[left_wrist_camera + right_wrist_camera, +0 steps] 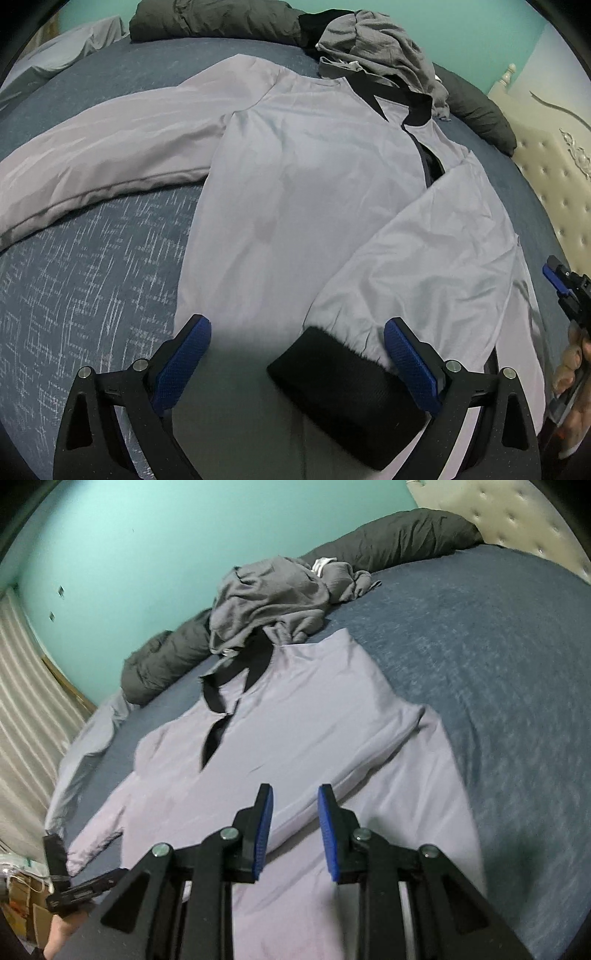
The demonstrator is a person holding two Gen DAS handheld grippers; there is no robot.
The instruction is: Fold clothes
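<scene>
The blue bedspread [92,266] lies under my pale grey jacket [306,192], spread flat with one sleeve folded across its body, black cuff [343,391] nearest me. My left gripper [297,354] tilts steeply down over that cuff, jaws wide, gripping nothing. My right gripper [295,823] angles down above the jacket's hem, jaws narrow and empty

The bed [498,664] has a blue cover. A pale jacket [314,177], grey clothes [273,590] and dark pillows [391,539] lie on it.
</scene>
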